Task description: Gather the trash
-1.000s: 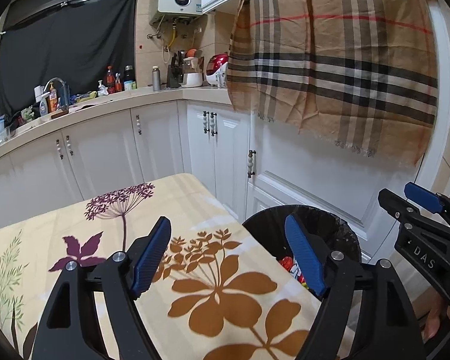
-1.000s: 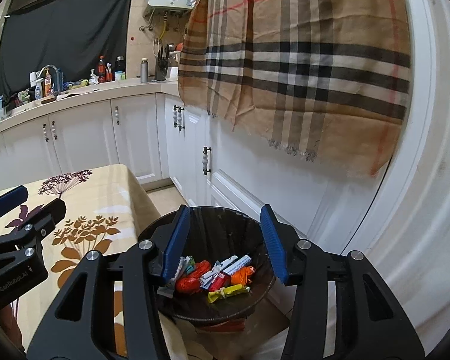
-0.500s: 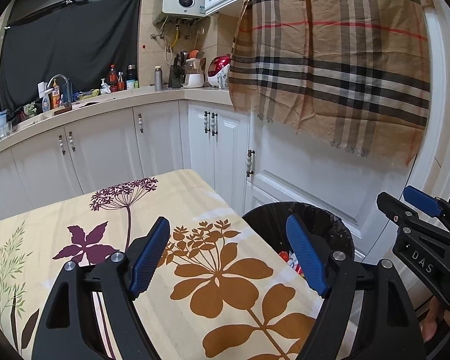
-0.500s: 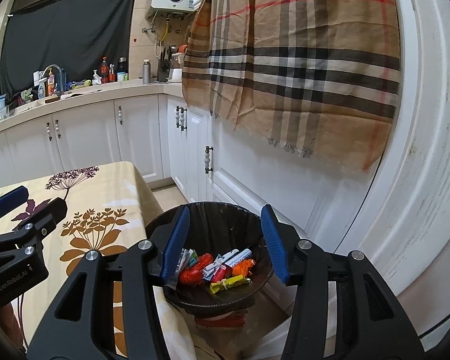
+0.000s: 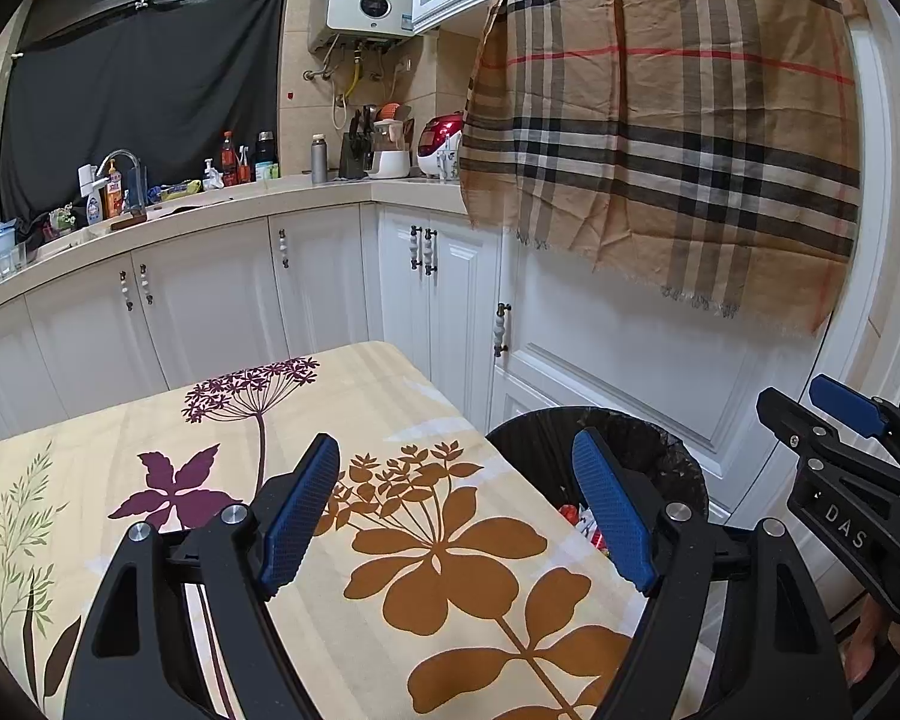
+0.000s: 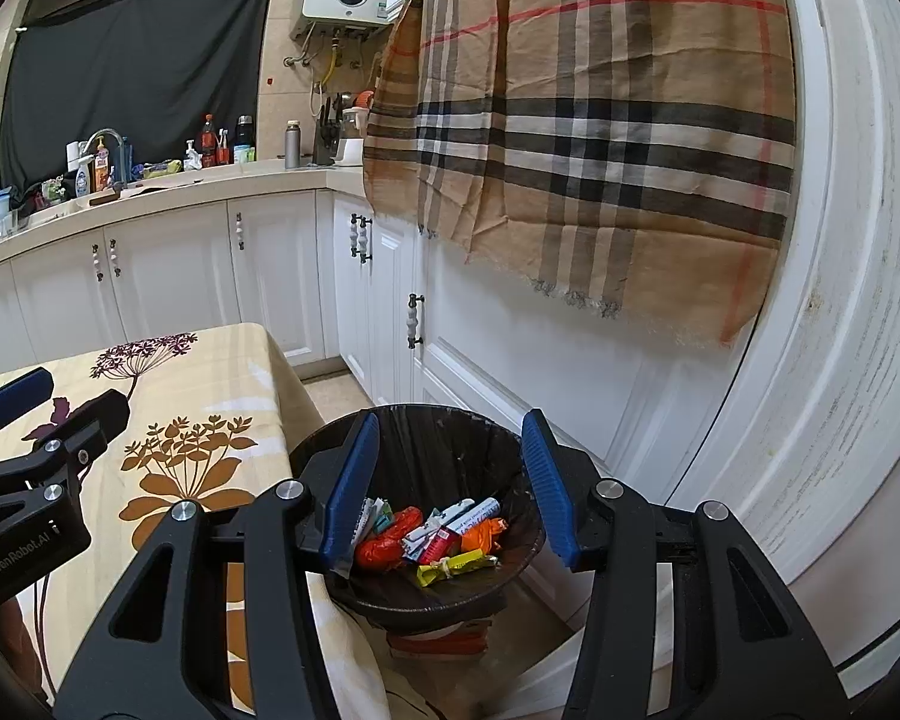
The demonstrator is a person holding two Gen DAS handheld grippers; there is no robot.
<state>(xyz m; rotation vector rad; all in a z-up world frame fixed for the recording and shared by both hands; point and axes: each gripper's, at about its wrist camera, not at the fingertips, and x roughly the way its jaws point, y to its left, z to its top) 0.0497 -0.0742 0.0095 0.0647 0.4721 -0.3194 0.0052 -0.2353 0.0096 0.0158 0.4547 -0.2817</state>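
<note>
My left gripper (image 5: pixel 456 510) is showing black plastic arms with triangular cut-outs, silver screw heads at the joints and blue ribbed pads (image 5: pixel 297 507) lining both fingers. My right gripper (image 6: pixel 453 483) is wearing the same black frame, silver screws and blue pads (image 6: pixel 543 483). White lettering is showing on each body: "DAS" on the right one seen from the left camera, "GenRobot.AI" on the left one seen from the right camera. My fingertips (image 5: pixel 864 648) are peeking from under the right tool.
</note>
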